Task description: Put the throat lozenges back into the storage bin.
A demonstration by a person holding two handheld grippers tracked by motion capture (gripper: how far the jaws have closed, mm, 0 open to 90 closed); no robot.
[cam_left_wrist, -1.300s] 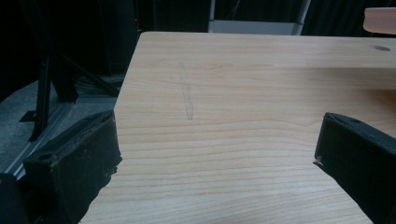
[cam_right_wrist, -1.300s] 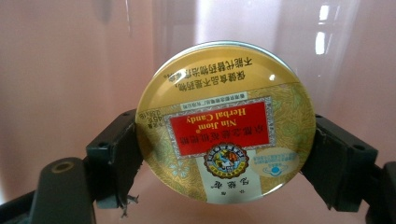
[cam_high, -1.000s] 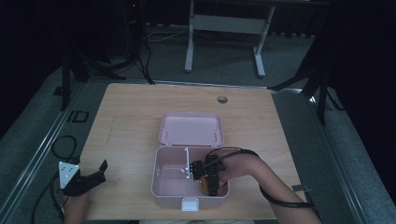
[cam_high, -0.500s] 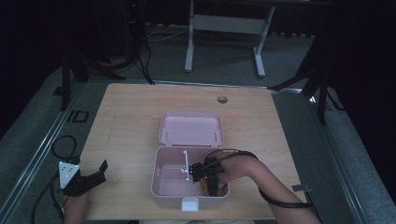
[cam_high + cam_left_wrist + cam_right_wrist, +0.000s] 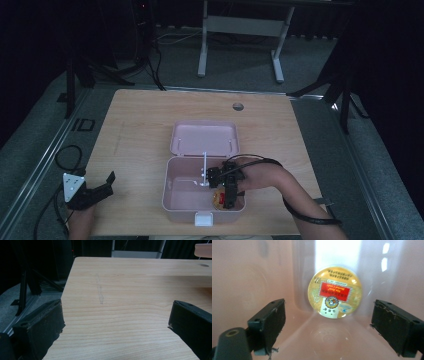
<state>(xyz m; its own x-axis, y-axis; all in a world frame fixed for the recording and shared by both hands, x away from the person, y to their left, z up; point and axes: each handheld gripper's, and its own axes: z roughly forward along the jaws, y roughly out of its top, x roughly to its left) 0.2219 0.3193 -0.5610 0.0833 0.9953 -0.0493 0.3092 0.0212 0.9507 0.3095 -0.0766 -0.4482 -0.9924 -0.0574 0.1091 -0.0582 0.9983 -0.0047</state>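
Gold tin (image 5: 335, 292) sits in the near-right corner of the pink box (image 5: 172, 197), propped vs the wall. Right gripper (image 5: 228, 196) faces it, jaws apart, tin dead ahead betw. them. Left gripper (image 5: 97, 190) open, well off left of the box.

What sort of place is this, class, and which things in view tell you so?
Probably a dim recording studio or lab: a bare wooden table on grey carpet, dark stands and cables behind it, and hand-held grippers, the right gripper inside a pink box.
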